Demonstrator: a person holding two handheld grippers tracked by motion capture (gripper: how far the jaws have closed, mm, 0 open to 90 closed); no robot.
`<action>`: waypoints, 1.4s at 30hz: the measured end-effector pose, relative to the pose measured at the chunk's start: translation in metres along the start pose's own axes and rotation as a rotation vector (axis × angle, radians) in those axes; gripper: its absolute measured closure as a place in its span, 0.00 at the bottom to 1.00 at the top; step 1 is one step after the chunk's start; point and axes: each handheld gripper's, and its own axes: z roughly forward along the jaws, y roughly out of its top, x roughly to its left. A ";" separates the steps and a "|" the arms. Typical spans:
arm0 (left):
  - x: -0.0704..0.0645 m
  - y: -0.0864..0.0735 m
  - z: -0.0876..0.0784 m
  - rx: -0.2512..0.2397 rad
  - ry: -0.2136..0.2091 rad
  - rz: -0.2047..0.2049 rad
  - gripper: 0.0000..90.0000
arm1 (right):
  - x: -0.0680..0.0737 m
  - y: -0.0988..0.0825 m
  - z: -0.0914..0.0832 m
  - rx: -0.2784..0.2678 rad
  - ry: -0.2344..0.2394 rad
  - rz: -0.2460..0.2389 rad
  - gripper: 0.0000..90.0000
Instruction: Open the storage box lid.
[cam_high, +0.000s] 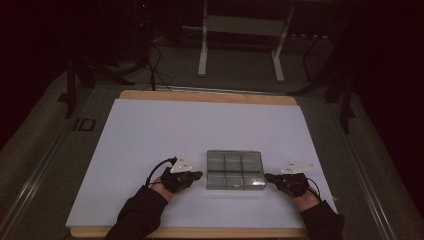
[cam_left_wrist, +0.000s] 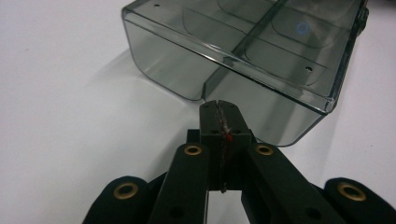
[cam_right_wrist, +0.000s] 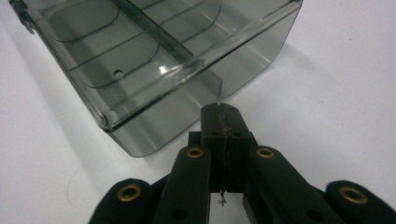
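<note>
Closed claws (cam_high: 199, 175) (cam_high: 268, 177) flanking box (cam_high: 234, 170) edges.

Black tongs (cam_high: 198, 175), brass rivets, dark sleeves (cam_high: 137, 215).

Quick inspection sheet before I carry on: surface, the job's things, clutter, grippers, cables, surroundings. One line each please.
Surface: white sheet over a wooden board, bare apart from the box.
Job's things: one smoky clear plastic box with inner dividers, lying flat near the front edge; compartments look empty.
Clutter: nothing seen.
Grippers: left gripper at the box's left side, jaws shut, tips right at its wall; contact cannot be confirmed. Right gripper at the box's right side, jaws shut, tips likewise at the wall.
Cables: a black cable loops back from the left gripper; more run on the floor behind.
Surroundings: dim room, white stand frame beyond the table.
</note>
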 end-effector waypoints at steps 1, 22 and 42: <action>0.000 0.000 0.001 0.000 -0.004 0.004 1.00 | 0.000 0.001 -0.001 -0.002 0.003 0.000 1.00; -0.010 0.007 -0.003 -0.013 -0.025 0.040 1.00 | 0.004 0.007 -0.009 -0.025 0.042 -0.006 1.00; -0.007 0.015 -0.004 -0.065 0.069 0.019 0.76 | -0.003 0.016 -0.009 -0.065 0.021 0.011 0.86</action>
